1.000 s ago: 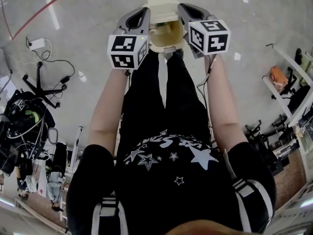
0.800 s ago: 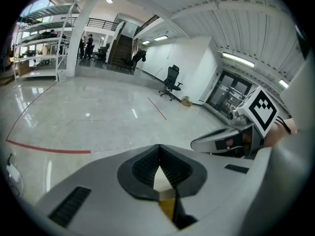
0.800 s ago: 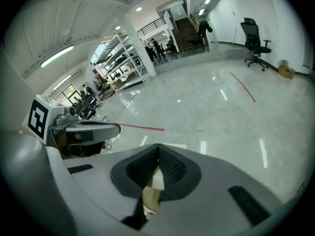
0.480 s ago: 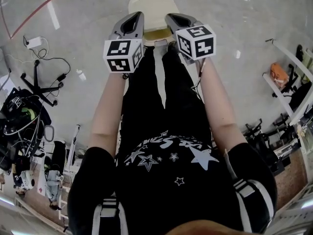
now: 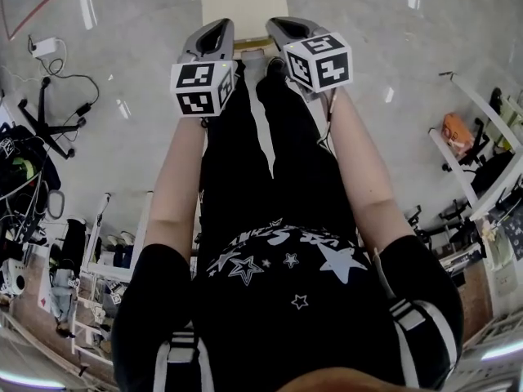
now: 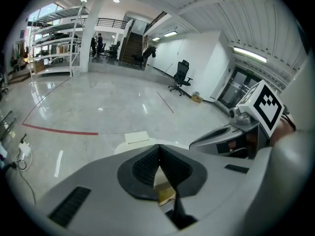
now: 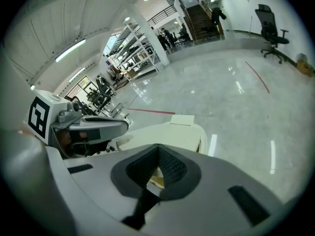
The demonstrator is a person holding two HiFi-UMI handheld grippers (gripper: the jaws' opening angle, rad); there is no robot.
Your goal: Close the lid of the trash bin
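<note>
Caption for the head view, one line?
Left gripper and right gripper side by side above the nearly shut trash bin lid.

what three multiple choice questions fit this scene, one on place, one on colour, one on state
1. Where is the trash bin?
A. on a shelf at the right
B. on the floor, just beyond the left gripper and right gripper
C. hanging from the left gripper

2. What colour is the bin's lid?
A. cream
B. black
C. red

3. How do the left gripper's jaws stand?
A. wide apart
B. clamped on a cable
C. tips together

Answers:
1 B, the head view shows it on the floor past both grippers.
2 A, it is pale cream in every view.
3 C, the left gripper view shows the tips meeting.
</note>
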